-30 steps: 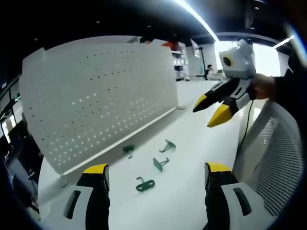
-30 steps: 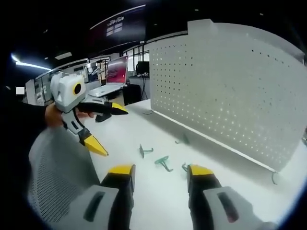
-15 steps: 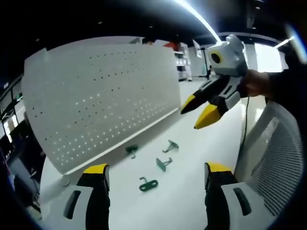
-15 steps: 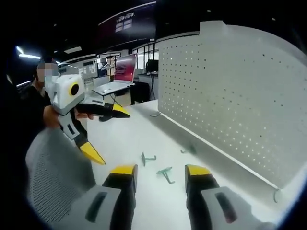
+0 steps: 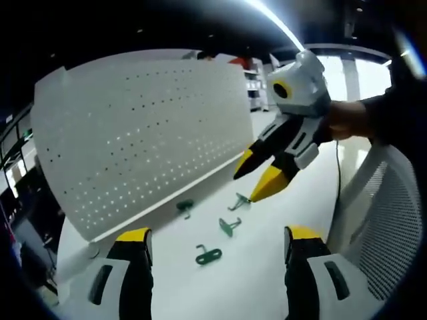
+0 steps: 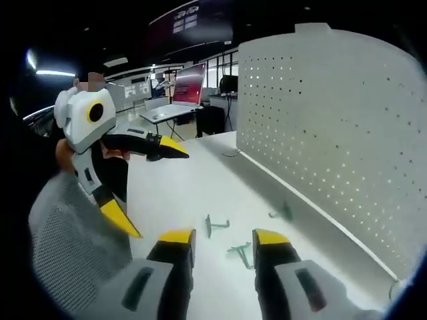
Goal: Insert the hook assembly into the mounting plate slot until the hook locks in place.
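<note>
Green hooks lie loose on table before pegboard, none grasped. Right tool spread, hanging above them; left tool spread, empty. Step: approach; next, lower and pinch one hook.

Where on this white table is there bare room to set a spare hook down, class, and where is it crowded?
Free: the table between the left gripper jaws, nearer than the green hooks, and the far stretch beyond the pegboard end. Crowded: the strip along the pegboard foot, where four hooks lie and the right gripper hangs.
</note>
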The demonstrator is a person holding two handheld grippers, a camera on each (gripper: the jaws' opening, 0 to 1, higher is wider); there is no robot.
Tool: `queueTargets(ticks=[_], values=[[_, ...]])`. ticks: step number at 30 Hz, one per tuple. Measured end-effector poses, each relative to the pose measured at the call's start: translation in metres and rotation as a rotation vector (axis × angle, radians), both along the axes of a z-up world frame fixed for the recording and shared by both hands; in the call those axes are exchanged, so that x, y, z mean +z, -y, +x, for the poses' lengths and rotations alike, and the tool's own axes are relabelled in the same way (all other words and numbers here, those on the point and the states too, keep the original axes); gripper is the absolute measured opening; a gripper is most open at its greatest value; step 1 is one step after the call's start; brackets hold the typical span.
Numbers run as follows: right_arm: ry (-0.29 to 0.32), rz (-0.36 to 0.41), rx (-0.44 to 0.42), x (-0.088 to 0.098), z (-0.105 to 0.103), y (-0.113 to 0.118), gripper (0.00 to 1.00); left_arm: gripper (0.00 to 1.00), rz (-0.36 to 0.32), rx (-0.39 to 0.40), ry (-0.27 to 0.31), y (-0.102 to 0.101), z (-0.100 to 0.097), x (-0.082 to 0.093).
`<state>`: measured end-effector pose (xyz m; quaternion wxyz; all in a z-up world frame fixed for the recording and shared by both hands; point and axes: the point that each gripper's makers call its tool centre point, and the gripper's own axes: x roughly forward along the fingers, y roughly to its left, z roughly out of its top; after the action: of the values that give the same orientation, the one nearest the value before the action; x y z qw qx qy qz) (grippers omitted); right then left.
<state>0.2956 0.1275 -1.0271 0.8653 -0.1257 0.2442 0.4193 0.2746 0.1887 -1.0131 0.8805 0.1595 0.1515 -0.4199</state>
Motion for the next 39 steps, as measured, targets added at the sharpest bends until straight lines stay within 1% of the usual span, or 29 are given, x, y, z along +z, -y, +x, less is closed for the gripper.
queueTargets(ticks=[5, 9, 12, 14, 18, 25, 30, 36, 39], values=[[-0.027, -0.004, 0.042, -0.012, 0.003, -0.013, 0.29, 0.82, 0.004, 0.000, -0.002, 0.000, 0.000, -0.001], [-0.059, 0.005, 0.053, -0.023, 0.005, -0.020, 0.26, 0.82, 0.005, 0.001, -0.003, 0.000, 0.000, -0.001], [-0.068, 0.006, 0.062, -0.032, 0.006, -0.026, 0.25, 0.82, 0.007, -0.001, -0.004, 0.000, 0.000, -0.002], [-0.069, -0.001, 0.067, -0.035, 0.007, -0.027, 0.23, 0.82, 0.009, -0.003, -0.006, 0.001, 0.000, -0.002], [-0.094, 0.001, 0.067, -0.046, 0.009, -0.031, 0.21, 0.82, 0.011, -0.004, -0.007, 0.000, 0.000, -0.003], [-0.117, -0.009, 0.066, -0.062, 0.013, -0.035, 0.15, 0.82, 0.019, -0.008, -0.012, 0.001, -0.001, -0.005], [-0.142, -0.025, 0.075, -0.077, 0.013, -0.037, 0.11, 0.81, 0.021, -0.010, -0.015, 0.001, -0.001, -0.006], [-0.167, -0.024, 0.078, -0.089, 0.013, -0.040, 0.09, 0.81, 0.020, -0.009, -0.017, 0.001, -0.001, -0.006], [-0.167, -0.031, 0.084, -0.093, 0.013, -0.042, 0.08, 0.81, 0.021, -0.010, -0.020, 0.001, -0.001, -0.006]])
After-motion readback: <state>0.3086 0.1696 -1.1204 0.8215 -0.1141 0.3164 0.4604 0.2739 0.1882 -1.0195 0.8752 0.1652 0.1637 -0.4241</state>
